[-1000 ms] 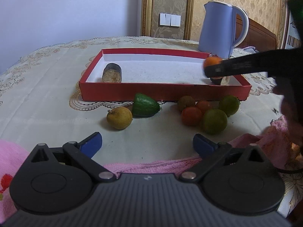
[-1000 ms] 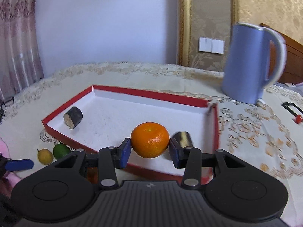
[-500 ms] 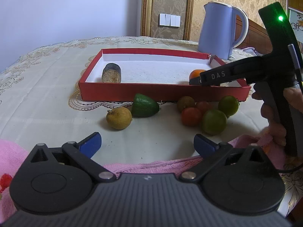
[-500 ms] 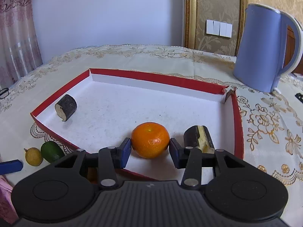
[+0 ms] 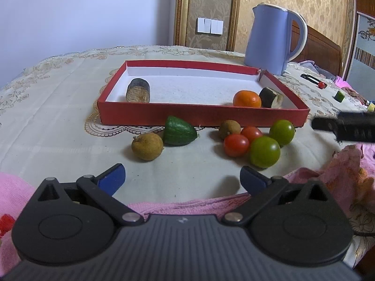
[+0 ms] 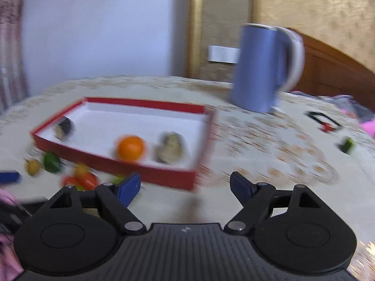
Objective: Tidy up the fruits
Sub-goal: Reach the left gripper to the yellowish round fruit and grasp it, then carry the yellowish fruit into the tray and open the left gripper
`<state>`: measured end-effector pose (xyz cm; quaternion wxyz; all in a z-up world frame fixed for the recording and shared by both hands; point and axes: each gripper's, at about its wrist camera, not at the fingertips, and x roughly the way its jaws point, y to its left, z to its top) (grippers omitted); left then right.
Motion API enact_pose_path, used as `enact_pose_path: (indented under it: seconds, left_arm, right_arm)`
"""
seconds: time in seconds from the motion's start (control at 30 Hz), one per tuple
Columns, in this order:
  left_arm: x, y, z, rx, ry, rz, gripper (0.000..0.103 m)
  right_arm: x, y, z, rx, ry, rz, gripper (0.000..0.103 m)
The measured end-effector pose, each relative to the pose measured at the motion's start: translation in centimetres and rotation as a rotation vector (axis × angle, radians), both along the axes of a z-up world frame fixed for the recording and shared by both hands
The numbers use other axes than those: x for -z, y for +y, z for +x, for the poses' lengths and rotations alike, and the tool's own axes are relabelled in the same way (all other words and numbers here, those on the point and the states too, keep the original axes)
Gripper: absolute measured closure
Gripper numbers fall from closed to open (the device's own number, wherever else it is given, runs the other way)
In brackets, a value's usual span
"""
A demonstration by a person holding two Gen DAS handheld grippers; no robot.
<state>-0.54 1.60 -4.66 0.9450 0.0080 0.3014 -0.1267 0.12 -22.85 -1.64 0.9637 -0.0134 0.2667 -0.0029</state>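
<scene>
A red box (image 5: pixel 201 114) (image 6: pixel 112 161) with a white floor holds an orange (image 5: pixel 247 98) (image 6: pixel 130 148) near its right end, beside a dark cut piece (image 5: pixel 271 97). Another dark cut piece (image 5: pixel 138 90) lies at the box's left. In front of the box lie a brown fruit (image 5: pixel 147 146), a green wedge (image 5: pixel 179 131), a second brown fruit (image 5: pixel 229 129), red tomatoes (image 5: pixel 236 144) and green tomatoes (image 5: pixel 264 151). My left gripper (image 5: pixel 182 178) rests open near the table's front edge, nothing in it. My right gripper (image 6: pixel 185 187) has its jaws opening, nothing between them, short of the box.
A blue kettle (image 5: pixel 273 38) (image 6: pixel 264 68) stands behind the box's right corner. Pink cloth (image 5: pixel 346 164) lies along the near edge and at the right. Small items, among them a green piece (image 5: pixel 339 96), sit at the far right on the lace tablecloth.
The right gripper carried the orange into the box, let go of it and drew back towards the near right. The orange now rests beside the dark piece. The left gripper has not moved.
</scene>
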Motion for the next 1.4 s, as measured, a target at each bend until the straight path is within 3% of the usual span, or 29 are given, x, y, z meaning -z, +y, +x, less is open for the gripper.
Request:
enact_pose_path:
  seconds: [0.2,0.6,0.8,1.07,1.2,1.23,1.4]
  left_arm:
    - [0.0,-0.1,0.0,-0.002,0.001,0.004,0.000]
    - [-0.7,-0.2,0.2,-0.043,0.032,0.046,0.000]
    - [-1.1,1.1,1.3,-0.142,0.041,0.048,0.000]
    - [-1.3,0.9,2.8,-0.190,0.039,0.106,0.033]
    - [-1.4,0.9,2.6,-0.179,0.017,0.096,0.068]
    - [-1.4,0.9,2.6,-0.176,0.018,0.089,0.073]
    - [-1.3,1.0,2.4,-0.176,0.010,0.086,0.073]
  right_arm:
    - [1.5,-2.9,-0.6,0.050,0.045,0.082,0.019]
    - [2.8,-3.3,-0.3,0.032,0.094,0.102,0.014]
    - [2.9,-3.3,-0.4,0.014,0.092,0.111,0.010]
    - [2.9,-3.3,-0.4,0.013,0.093,0.115,0.010]
    - [2.9,-3.3,-0.4,0.012,0.093,0.115,0.009]
    - [2.9,-3.4,-0.4,0.012,0.093,0.116,0.009]
    - [2.9,-3.4,-0.4,0.012,0.092,0.117,0.009]
